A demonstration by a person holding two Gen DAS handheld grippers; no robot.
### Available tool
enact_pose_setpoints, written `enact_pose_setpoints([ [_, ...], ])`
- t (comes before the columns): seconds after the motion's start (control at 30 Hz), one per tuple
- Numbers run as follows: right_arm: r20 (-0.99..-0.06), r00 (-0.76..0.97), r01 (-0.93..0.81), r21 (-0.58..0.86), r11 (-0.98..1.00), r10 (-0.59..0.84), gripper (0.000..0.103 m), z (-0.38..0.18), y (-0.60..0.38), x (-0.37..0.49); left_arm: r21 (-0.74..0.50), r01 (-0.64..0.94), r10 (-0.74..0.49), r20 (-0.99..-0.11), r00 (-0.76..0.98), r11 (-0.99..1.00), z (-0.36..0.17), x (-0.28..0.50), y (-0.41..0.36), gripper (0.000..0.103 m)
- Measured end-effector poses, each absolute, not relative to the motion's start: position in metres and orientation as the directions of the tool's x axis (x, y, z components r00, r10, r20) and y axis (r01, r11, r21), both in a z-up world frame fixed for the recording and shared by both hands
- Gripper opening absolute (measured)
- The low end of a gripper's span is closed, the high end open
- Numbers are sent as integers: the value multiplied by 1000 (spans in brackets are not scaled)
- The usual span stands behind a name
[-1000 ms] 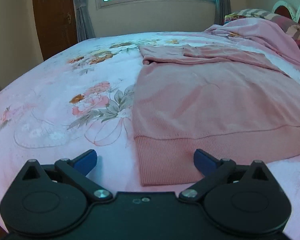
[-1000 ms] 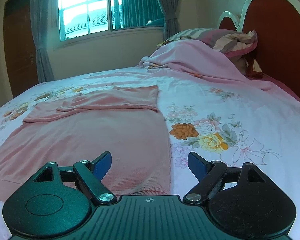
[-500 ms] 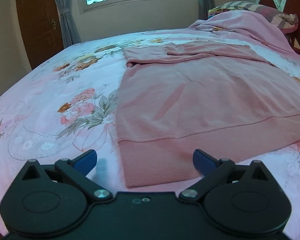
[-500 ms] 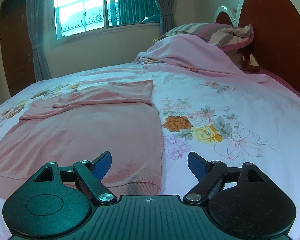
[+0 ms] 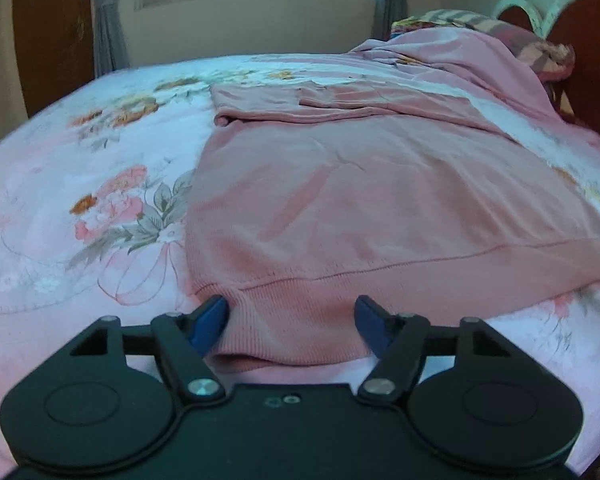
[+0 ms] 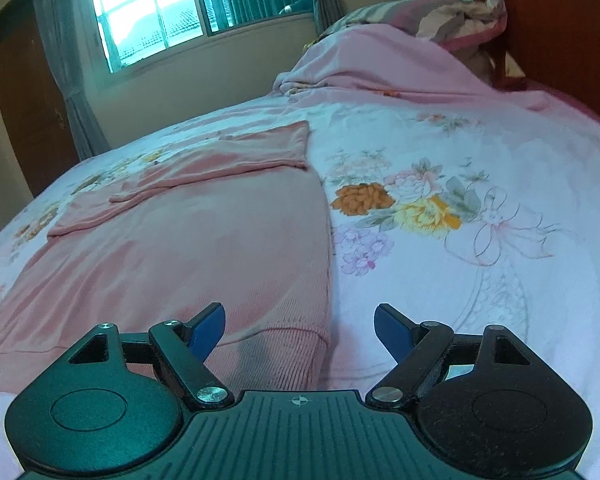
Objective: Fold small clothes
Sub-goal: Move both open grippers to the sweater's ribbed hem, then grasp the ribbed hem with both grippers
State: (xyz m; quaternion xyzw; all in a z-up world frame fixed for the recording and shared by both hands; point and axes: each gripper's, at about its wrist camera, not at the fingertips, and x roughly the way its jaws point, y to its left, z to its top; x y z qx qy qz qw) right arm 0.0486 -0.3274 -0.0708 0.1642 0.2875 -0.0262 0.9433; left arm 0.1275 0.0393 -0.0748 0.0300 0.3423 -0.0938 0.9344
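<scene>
In the left wrist view, the pink sweater (image 5: pixel 340 200) lies flat on the flowered bed sheet (image 5: pixel 80 200), filling the centre and right of the frame. Its long axis runs from the ribbed hem at the lower centre up toward the folded-in sleeves at the upper centre, so the hem points at the camera and the neck end points toward the window wall. The left claw (image 5: pixel 292 320) tilts down at the hem's left corner. Its jaws are closing with the ribbed band between them; the left blue pad touches the hem's bunched edge, the right pad sits just at the cloth, and the fabric is not yet pinched tight.

In the right wrist view, the sweater (image 6: pixel 200 248) occupies the left and centre of the frame, its right side edge running from lower centre up to the sleeve fold at upper centre. The right claw (image 6: pixel 300 330) also tilts down, jaws spread wide, straddling the hem's right corner: the left pad over the ribbing, the right pad over bare sheet (image 6: pixel 480 300), neither pressing cloth. A heaped pink blanket (image 6: pixel 380 64) lies at the upper right.
</scene>
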Motion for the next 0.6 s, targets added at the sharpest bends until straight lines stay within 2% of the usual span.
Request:
enact_pose_setpoints([
  [0.07, -552, 831, 140, 327, 935, 69, 72, -72, -329, 49, -38, 170, -154, -646, 747, 985, -72, 127, 45, 87],
  [0.13, -551, 830, 142, 360, 922, 88, 71, -72, -334, 48, -47, 137, -135, -640, 757, 989, -70, 125, 54, 88],
  [0.2, -547, 830, 128, 376, 918, 109, 71, -73, -337, 47, -109, 132, -171, -653, 738, 985, -72, 128, 67, 88],
  [0.4, -524, 831, 142, 525, 839, 187, 71, -82, -356, 50, -471, 176, -464, -610, 642, 864, -81, 159, 107, 87],
  [0.5, -508, 830, 152, 605, 782, 232, 71, -89, -370, 51, -590, 202, -580, -568, 584, 782, -90, 178, 121, 87],
  [0.53, -494, 829, 141, 636, 759, 260, 68, -91, -375, 51, -626, 205, -612, -549, 569, 752, -93, 183, 126, 87],
  [0.57, -482, 826, 126, 663, 738, 291, 57, -92, -378, 52, -661, 199, -639, -532, 556, 724, -96, 188, 131, 86],
  [0.6, -470, 818, 110, 695, 711, 333, 51, -94, -382, 53, -697, 194, -667, -510, 543, 691, -98, 193, 136, 86],
])
